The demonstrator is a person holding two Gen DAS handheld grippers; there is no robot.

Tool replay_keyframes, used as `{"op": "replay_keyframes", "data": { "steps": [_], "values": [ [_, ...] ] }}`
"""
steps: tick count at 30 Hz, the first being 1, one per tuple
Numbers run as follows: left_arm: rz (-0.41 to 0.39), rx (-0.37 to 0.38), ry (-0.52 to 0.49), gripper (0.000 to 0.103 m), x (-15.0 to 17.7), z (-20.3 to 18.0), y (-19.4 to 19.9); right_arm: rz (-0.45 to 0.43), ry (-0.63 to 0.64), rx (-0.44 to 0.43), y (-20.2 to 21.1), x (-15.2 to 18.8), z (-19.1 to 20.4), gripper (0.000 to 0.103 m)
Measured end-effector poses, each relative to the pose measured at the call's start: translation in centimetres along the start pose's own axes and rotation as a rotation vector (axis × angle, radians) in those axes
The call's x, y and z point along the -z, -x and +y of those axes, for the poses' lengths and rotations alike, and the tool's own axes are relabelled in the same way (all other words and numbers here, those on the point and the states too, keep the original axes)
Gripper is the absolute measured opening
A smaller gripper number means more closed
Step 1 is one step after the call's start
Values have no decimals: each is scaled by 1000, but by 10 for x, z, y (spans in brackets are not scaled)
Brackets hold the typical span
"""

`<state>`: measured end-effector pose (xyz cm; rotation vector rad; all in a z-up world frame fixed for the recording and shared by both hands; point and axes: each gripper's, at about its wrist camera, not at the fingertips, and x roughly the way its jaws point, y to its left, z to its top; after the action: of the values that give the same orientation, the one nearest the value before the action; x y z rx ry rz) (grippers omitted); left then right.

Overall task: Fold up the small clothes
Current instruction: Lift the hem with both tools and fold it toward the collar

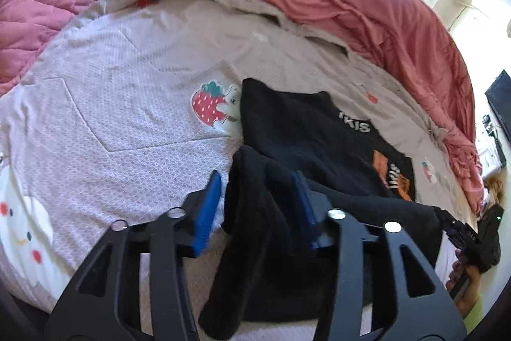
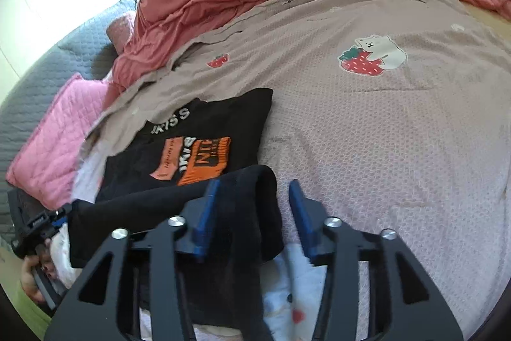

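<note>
A small black T-shirt (image 1: 306,130) with an orange print lies on the bed; its near hem is lifted and doubled back toward the print. It also shows in the right wrist view (image 2: 204,130). My left gripper (image 1: 258,203) stands with jaws wide apart, a fold of the black cloth draped between its blue pads (image 1: 209,206) and over the right one. My right gripper (image 2: 255,213) also has jaws wide apart, with the shirt's other corner hanging between its blue pads (image 2: 204,213). Neither pinches the cloth.
The bed has a mauve strawberry-and-bear cover (image 1: 127,104). A bunched red blanket (image 1: 351,5) lies along the far side. A pink quilted pillow (image 2: 54,133) sits at the edge. In each view the opposite gripper (image 1: 472,238), held by a hand (image 2: 35,274), shows.
</note>
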<state>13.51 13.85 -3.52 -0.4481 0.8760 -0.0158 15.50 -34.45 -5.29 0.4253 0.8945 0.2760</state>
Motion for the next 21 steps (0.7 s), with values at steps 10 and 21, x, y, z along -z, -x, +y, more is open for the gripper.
{"op": "replay_keyframes", "data": {
  "steps": [10, 21],
  "values": [
    [98, 28, -8, 52, 45, 6, 8, 120, -25, -40, 15, 39, 20, 61],
    [150, 37, -16, 61, 66, -1, -5, 205, -17, -13, 6, 58, 25, 61]
  ]
}}
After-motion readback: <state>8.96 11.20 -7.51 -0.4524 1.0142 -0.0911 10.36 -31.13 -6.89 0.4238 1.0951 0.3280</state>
